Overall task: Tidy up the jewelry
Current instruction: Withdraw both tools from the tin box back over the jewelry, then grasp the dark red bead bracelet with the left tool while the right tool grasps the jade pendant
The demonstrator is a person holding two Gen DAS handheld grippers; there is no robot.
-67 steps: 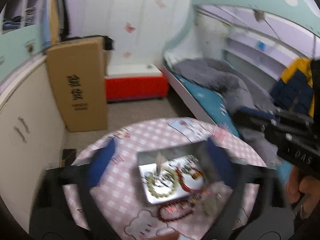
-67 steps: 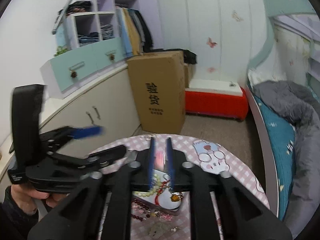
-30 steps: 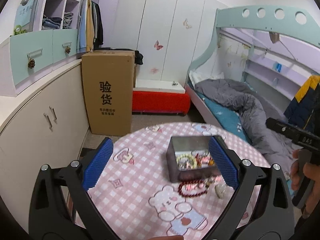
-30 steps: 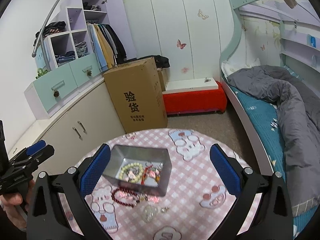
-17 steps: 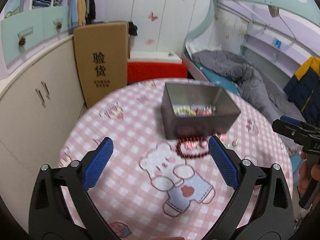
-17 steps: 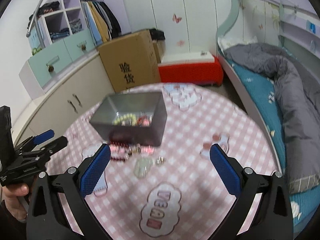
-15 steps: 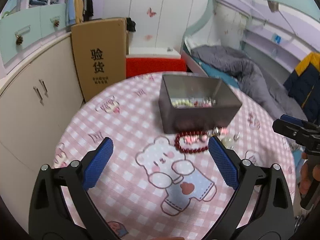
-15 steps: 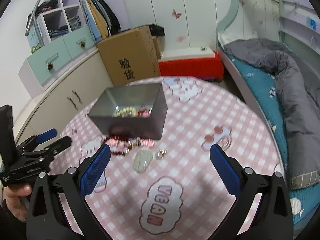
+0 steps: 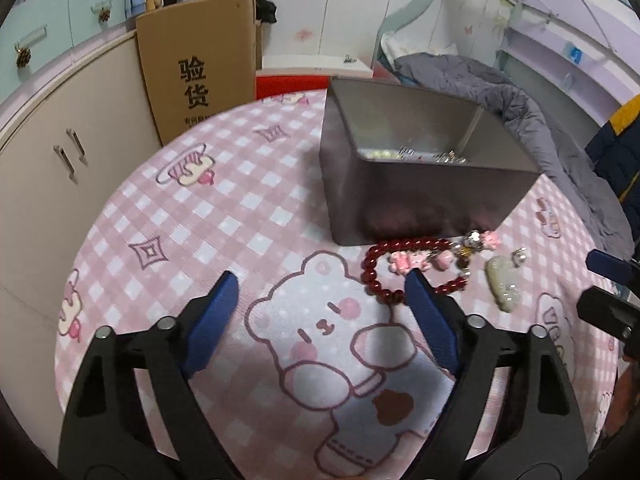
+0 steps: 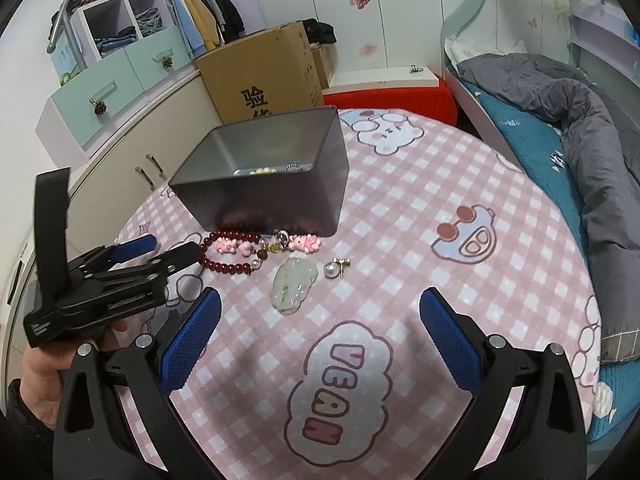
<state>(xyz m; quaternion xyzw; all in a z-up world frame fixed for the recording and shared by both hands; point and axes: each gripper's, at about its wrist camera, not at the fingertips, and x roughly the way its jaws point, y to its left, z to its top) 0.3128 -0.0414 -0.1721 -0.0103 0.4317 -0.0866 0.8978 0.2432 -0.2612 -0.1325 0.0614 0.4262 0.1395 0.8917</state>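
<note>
A: Both grippers sit lower and closer to the round table with the pink checked cartoon cloth (image 10: pixel 460 184) than half a second ago. Left gripper (image 9: pixel 320 292) has its blue-padded fingers (image 9: pixel 430 320) spread wide, nothing between them; the right-hand pad tip now overlaps the near side of the dark red bead bracelet (image 9: pixel 384 264), before it was short of it.

B: Contact?

A: Can't tell, could be just above it. Right gripper (image 10: pixel 318 312) is also spread wide and holding nothing, low over the cloth near the "YEAH" cloud print (image 10: pixel 340 392).

B: Jewelry positions?

A: Unchanged on the table. Grey rectangular metal tin (image 10: pixel 280 196) stands upright, cream beads and small shiny pieces on its floor (image 10: pixel 264 169). Red bracelet lies just in front of the tin's near wall, touching a pink charm strand (image 10: pixel 276 245) with a gold bead. Pale green carved jade pendant (image 10: pixel 294 285) lies in front of that, between the right gripper's pads and the tin. White pearl earring with gold post (image 10: pixel 336 267) is just beside the pendant.

B: Background?

A: Brown cardboard box with black characters (image 9: pixel 200 76), red storage box (image 10: pixel 400 98), grey duvet on the bed (image 10: pixel 580 120). Tin looks bigger in both views now.
</note>
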